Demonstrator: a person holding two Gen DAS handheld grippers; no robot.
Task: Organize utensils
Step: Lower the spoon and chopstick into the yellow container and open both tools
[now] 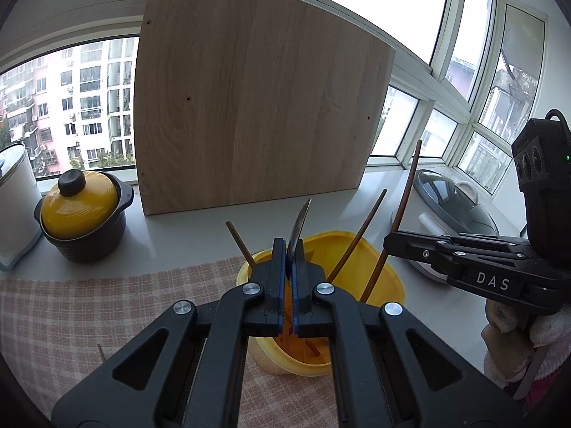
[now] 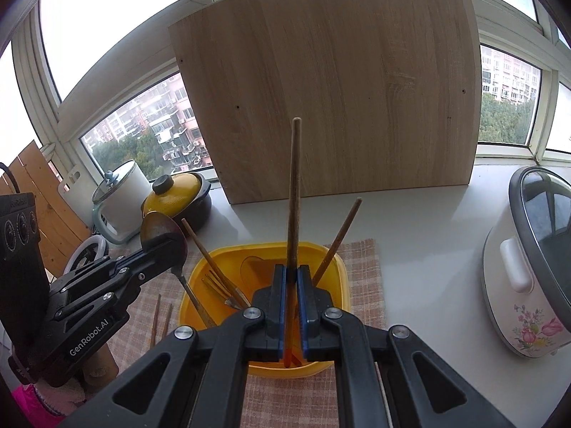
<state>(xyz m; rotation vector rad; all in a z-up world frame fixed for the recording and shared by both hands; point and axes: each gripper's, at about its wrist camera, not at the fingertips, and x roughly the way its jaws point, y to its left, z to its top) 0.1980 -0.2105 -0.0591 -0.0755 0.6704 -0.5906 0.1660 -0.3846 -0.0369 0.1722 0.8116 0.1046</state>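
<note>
Here the left gripper [image 1: 289,267] clenches a dark metal spoon [image 2: 166,237] at the neck of its bowl, bowl up, handle slanting down into the glossy yellow bin [image 2: 332,260]. The right gripper [image 2: 292,285] grips a slim wooden chopstick [image 2: 294,185], upright, its lower end inside the bin. A fork [image 2: 217,285] and more chopsticks lean against the rim. The bin sits on a checked cloth [image 2: 364,278] near its far edge; beyond lies bare white counter [image 2: 421,235].
</note>
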